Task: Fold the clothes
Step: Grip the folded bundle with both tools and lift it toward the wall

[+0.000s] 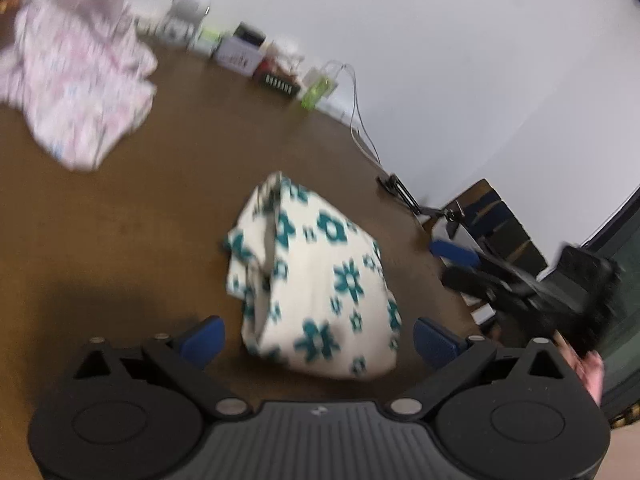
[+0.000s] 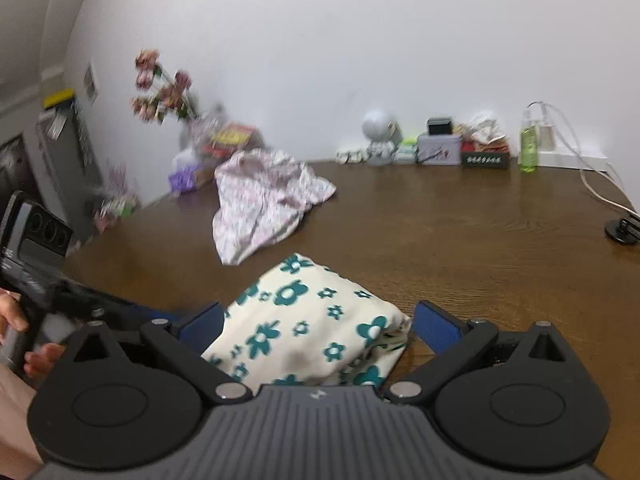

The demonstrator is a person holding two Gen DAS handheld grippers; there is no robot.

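Note:
A folded cream garment with teal flowers (image 1: pixel 316 280) lies on the brown table (image 1: pixel 160 208); it also shows in the right wrist view (image 2: pixel 308 324). My left gripper (image 1: pixel 318 338) is open, its blue pads either side of the garment's near end, empty. My right gripper (image 2: pixel 318 326) is open too, jaws wide around the garment's near part, gripping nothing. A crumpled pink-patterned garment (image 1: pixel 72 76) lies farther back on the table, also seen in the right wrist view (image 2: pixel 264 204). The right gripper body (image 1: pixel 540 280) shows at the right of the left wrist view.
Small items line the wall: a white figurine (image 2: pixel 378 132), boxes (image 2: pixel 438 146), a green bottle (image 2: pixel 528 146), a white cable (image 2: pixel 596 184), and flowers (image 2: pixel 160 92). A black mount (image 2: pixel 622 230) sits at the table's right edge. A chair (image 1: pixel 496 224) stands beyond the table.

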